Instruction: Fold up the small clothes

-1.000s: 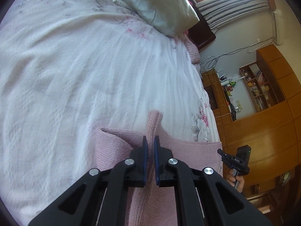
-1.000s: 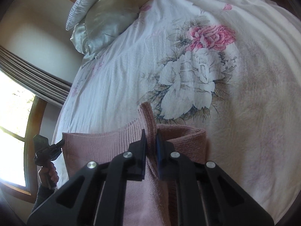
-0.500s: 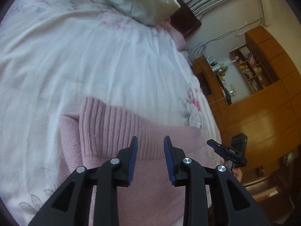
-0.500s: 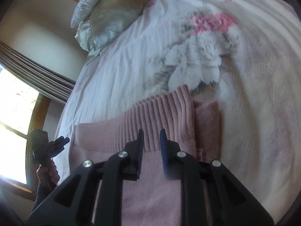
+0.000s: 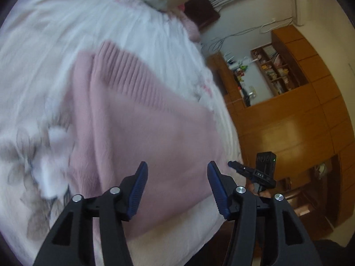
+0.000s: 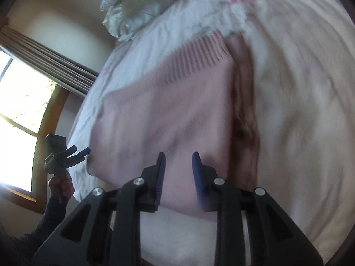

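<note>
Pink knit sweater [image 5: 142, 119] lies folded flat on the white floral bedspread [image 5: 44, 44], its ribbed hem toward the pillow [image 6: 137, 15] (both views are motion-blurred). Left gripper [image 5: 176, 185] hangs above the sweater's near edge, jaws wide apart, holding nothing. Right gripper [image 6: 177, 173] hovers over the same edge, jaws parted and empty.

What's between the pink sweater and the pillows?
Only bare white bedspread between the sweater and the pillows, seen in the right wrist view.
</note>
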